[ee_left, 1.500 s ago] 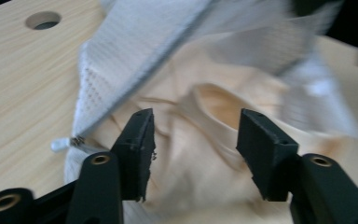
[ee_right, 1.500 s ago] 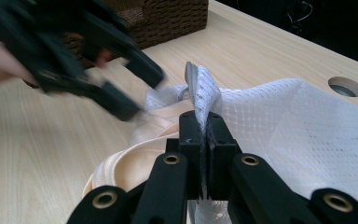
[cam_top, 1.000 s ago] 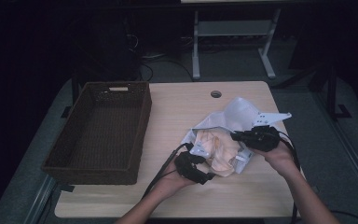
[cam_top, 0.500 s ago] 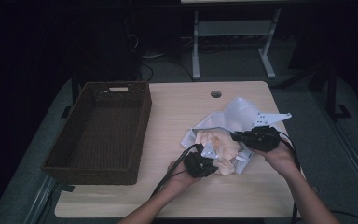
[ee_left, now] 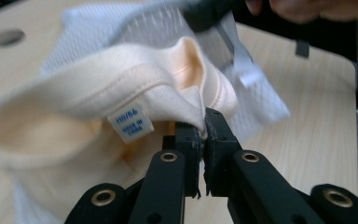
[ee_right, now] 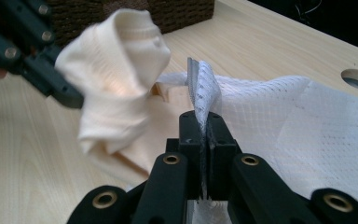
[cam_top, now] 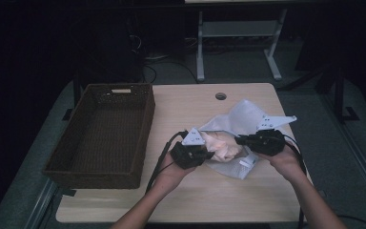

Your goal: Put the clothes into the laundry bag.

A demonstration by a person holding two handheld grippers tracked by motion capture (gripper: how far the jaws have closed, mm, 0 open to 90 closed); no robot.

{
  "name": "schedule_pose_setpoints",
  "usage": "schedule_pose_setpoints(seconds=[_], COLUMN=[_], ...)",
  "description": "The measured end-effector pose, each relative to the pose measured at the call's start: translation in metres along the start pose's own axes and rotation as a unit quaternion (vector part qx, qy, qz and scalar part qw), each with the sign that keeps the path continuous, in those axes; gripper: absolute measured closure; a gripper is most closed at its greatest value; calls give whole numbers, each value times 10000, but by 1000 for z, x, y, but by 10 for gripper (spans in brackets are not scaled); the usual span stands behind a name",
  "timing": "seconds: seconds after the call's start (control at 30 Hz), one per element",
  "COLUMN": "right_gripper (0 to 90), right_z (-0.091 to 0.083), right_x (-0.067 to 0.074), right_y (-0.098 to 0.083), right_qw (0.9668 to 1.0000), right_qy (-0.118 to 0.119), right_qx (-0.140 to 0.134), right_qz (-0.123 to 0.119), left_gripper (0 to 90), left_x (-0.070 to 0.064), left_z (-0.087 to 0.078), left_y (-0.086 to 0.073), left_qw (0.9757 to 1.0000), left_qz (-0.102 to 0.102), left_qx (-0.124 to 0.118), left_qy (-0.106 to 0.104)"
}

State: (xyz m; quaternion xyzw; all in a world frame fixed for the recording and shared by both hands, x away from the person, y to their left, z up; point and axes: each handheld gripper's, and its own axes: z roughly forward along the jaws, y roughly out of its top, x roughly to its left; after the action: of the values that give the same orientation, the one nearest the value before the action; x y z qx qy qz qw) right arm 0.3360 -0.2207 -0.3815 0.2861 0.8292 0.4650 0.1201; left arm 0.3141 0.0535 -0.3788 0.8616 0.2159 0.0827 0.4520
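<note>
On the wooden table point(cam_top: 205, 200) the left gripper point(cam_top: 208, 154) has its jaws clamped tight on a fold of the cream garment point(ee_left: 121, 88), having just been closing on it; in the left gripper view the cloth is pinched right at the tips, and a small white label point(ee_left: 129, 122) with blue print hangs at about ten o'clock from them. The right gripper point(cam_top: 238, 140) is pressed together on the edge of the white mesh bag point(ee_right: 307, 121), a strip of netting standing up between its jaws in the right gripper view. In the high view the garment bunches between the two grippers near the table's middle, half out of the bag, which spreads away toward one o'clock from it. The bag's netting lies under and around the cream cloth, so how much of the garment sits inside cannot be told. At nine o'clock from the grippers stands a dark wicker basket point(cam_top: 145, 133) (its near wall also fills the top of the right gripper view), apart from the cloth. A round cable hole point(cam_top: 220, 96) sits at twelve o'clock near the far edge.
</note>
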Motion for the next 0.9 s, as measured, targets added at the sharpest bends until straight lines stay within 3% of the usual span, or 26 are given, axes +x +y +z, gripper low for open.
schedule_pose_setpoints(seconds=[0.17,0.23,0.3,0.43,0.6,0.77,0.83,0.9], right_gripper=[868,868,868,869,869,869,869,869], right_z=[-4,-6,-7,-10,-12,-12,-12,-13], right_x=[4,6,5,1,-1,-1,-2,-4], right_y=[5,6,6,3,2,1,0,-1], right_qw=[10000,9999,9999,9999,9999,9999,9999,9999], right_qy=[43,40,27,-16,-24,-34,-45,-52], right_qx=[-72,-97,-107,-123,-119,-108,-102,-95], right_qz=[-48,-65,-61,-1,36,33,49,70], left_gripper=[857,857,857,856,854,845,825,743], left_x=[1,2,5,12,18,23,22,23], left_z=[19,33,49,79,116,132,129,122], left_y=[20,27,30,26,13,6,8,9], left_qw=[9997,9991,9988,9973,9932,9930,9939,9956], left_qz=[141,226,188,107,94,-93,-124,-240], left_qx=[-82,16,85,345,646,572,542,437], left_qy=[170,362,452,634,963,1030,951,795])
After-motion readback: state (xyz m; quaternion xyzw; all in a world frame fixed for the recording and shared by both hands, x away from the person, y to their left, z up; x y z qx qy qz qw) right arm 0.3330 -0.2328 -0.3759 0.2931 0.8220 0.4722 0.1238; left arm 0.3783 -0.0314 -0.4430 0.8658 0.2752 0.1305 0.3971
